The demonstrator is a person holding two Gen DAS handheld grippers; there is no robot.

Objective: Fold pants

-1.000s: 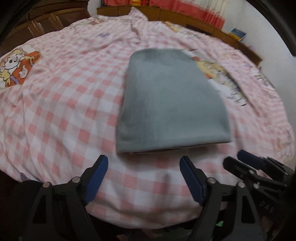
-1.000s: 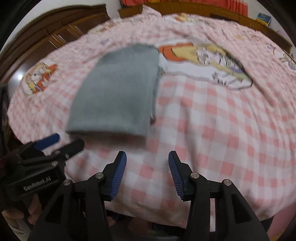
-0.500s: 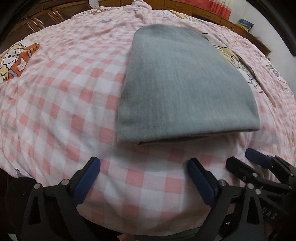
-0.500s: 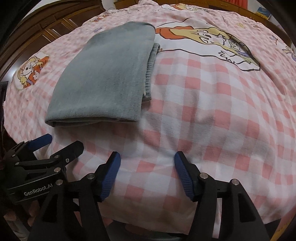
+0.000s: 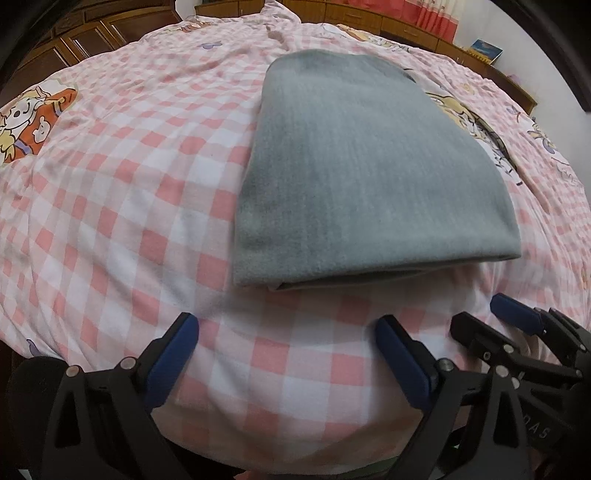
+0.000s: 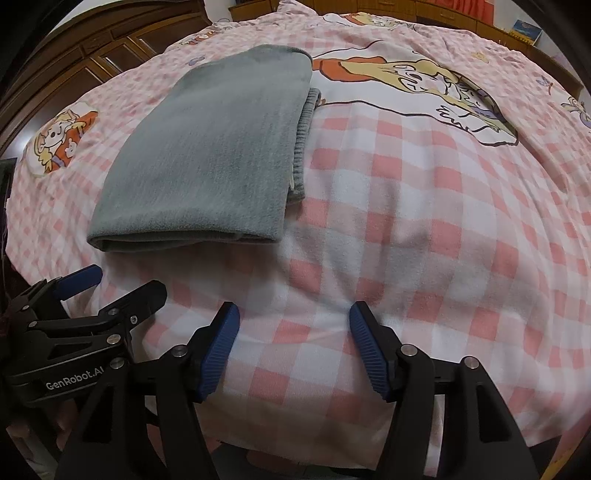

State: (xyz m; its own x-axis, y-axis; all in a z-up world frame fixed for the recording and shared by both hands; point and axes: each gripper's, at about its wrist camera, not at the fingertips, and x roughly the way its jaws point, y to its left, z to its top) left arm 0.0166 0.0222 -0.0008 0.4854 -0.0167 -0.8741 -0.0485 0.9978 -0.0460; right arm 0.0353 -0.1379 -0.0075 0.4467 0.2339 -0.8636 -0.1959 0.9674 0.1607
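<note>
The grey pants (image 5: 369,177) lie folded on the checked bed (image 5: 122,206). Left tool (image 5: 286,332) and right tool (image 6: 293,317) hover near its front edge, both spread apart and empty.

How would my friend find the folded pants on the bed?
Look at the big bed with the pink-and-white checked cartoon sheet. Near its front edge lies a flat, folded rectangle of soft grey fleece pants. It is the only plain grey thing there.

Home bedroom: bed with pink checked cartoon sheet (image 5: 110,221), wooden wardrobe (image 6: 74,66), red curtains (image 5: 436,18).
</note>
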